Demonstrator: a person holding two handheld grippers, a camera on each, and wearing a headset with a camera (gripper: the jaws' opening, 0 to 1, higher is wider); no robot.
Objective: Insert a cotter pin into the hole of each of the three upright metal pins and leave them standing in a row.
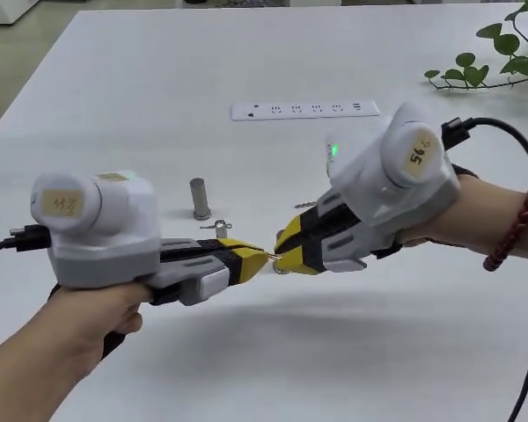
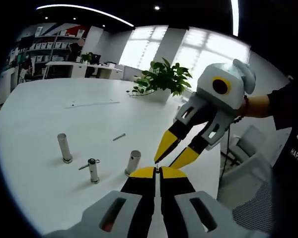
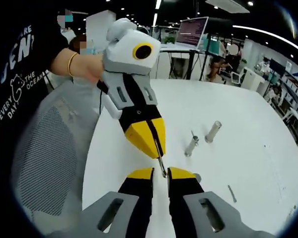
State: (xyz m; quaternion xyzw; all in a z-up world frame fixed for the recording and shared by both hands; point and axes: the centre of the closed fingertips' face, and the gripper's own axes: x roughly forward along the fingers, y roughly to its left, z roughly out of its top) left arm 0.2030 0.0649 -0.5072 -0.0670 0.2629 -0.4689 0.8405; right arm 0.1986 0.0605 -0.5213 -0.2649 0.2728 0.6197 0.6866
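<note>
A cotter pin (image 3: 161,166) was gripped by the clenched left tool (image 2: 158,171), its free end between the jaws of the slightly parted right tool (image 3: 160,174). Three upright metal pins (image 2: 93,170) were seen at the left tool's ten o'clock.

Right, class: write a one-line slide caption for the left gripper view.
Left hand-held gripper, shut on a cotter pin, meets the right hand-held gripper above a table with three upright metal pins.
</note>
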